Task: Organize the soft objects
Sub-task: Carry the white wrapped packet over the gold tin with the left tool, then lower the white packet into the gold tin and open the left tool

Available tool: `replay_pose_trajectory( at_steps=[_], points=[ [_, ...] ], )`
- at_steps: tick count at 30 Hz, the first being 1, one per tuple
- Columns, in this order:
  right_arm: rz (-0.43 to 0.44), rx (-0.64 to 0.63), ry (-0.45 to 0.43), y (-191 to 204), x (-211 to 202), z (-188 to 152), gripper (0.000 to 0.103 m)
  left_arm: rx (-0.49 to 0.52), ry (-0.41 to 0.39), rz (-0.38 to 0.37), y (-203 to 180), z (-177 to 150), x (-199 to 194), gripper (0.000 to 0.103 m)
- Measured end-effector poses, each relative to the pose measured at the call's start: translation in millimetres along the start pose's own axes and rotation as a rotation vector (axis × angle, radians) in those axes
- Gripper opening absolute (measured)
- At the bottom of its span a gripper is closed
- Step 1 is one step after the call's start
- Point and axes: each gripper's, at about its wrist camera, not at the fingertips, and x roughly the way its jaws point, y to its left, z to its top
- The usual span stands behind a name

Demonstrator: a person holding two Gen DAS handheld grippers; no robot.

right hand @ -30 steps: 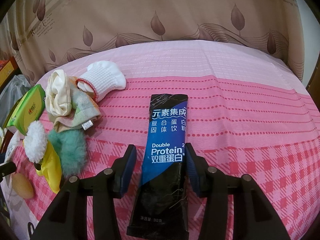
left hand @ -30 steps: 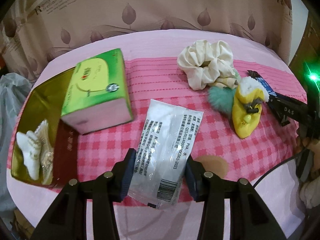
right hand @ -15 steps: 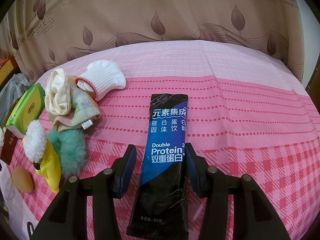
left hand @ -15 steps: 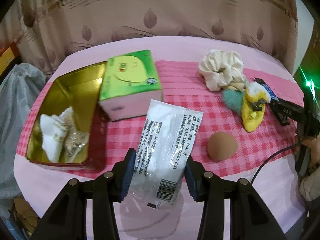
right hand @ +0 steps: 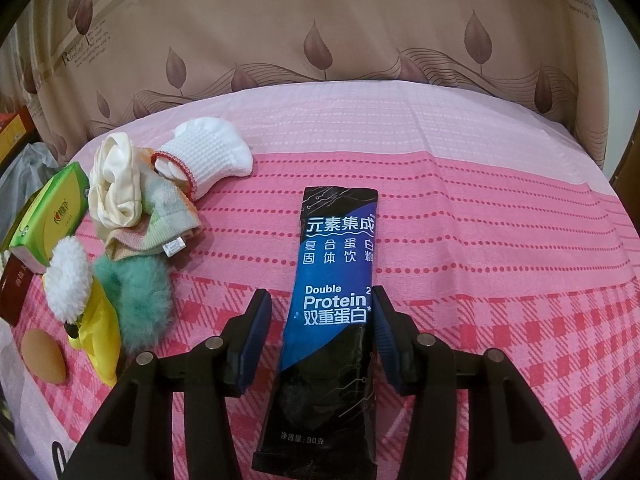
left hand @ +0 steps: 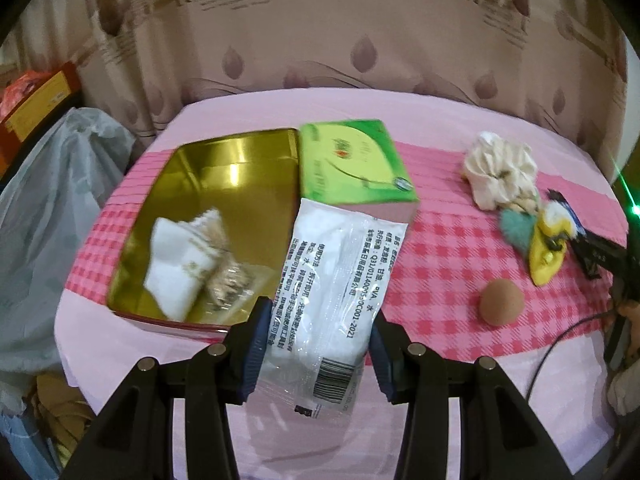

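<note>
Look first at the big desk with the pink checked cloth [left hand: 440,264]. On its left side, find the open gold metal tin box [left hand: 224,168], with a folded white sock [left hand: 176,268] and something sparkly already inside. Right beside the tin, touching its edge, see the green cardboard tissue box [left hand: 352,168].

Next, look at the flat white plastic packet with black writing [left hand: 340,272]. Held up in the air, clamped between both blue pads of the left gripper [left hand: 319,316], with its shadow on the desk below. Hanging over the near right corner of the tin, partly over the tissue box too.

To do this step well: carry the packet a bit more to the left, until all of it sits over the gold floor. Mind the tissue box and the tin's rim. Bring it down low before letting go, so nothing slides out. Lay it flat next to the sock, not on top of it.

Then the long black and blue protein drink packet [right hand: 336,264], lying on the desk between the pads of the right gripper [right hand: 320,300]. Loose there, not squeezed: a clear gap on one side. Leave it until the left side is done.

Last, the little soft things waiting: a cream cloth scrunchie [left hand: 500,172] and a small brown egg-shaped sponge [left hand: 502,302].
</note>
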Motion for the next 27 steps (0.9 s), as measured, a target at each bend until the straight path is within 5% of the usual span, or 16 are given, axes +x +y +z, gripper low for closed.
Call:
replay_pose_trajectory(
  at_steps=[27],
  points=[
    [-0.017, -0.015, 0.003, 3, 1, -1, 0.048, -0.167, 0.022, 0.147, 116, 48, 49, 0.046]
  ],
)
